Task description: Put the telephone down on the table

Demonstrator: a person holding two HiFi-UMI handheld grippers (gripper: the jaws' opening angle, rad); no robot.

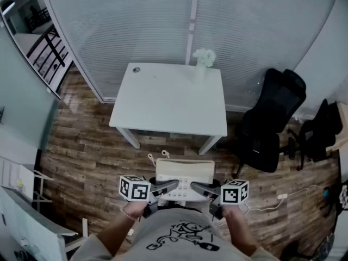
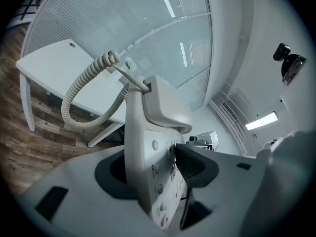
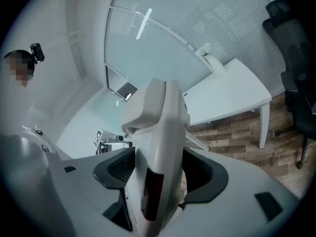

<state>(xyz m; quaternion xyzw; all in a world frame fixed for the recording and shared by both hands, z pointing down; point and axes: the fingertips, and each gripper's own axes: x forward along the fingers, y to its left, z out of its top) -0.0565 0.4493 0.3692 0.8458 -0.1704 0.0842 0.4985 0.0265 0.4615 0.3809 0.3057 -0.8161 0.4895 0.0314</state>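
Low in the head view, close to the torso of the person carrying the rig, I have the telephone (image 1: 184, 181) in the air between both grippers, above the wooden floor (image 1: 81, 145) and well short of the white table (image 1: 163, 102) ahead. The left gripper (image 1: 166, 187) is clamped on the phone's left edge, one pad pressing the keypad face and the other behind the body. The right gripper (image 1: 202, 188) grips the opposite edge, its jaws spread wide around the thick casing. By my judgement the task is only partly done: the phone is lifted and carried level, but it has not yet reached the tabletop, so the approach, the lowering and the release of both grips remain. The table is bare apart from a small white vase (image 1: 203, 58) at its far edge, which leaves plenty of room. The phone itself is a cream desk model: a wedge-shaped body with rows of small round buttons (image 2: 163, 181), a handset (image 2: 165, 105) resting in its cradle on top, and a pale coiled cord (image 2: 84, 102) hanging in a loose loop toward the floor. Black office chairs (image 1: 274, 118) stand to the right of the table.
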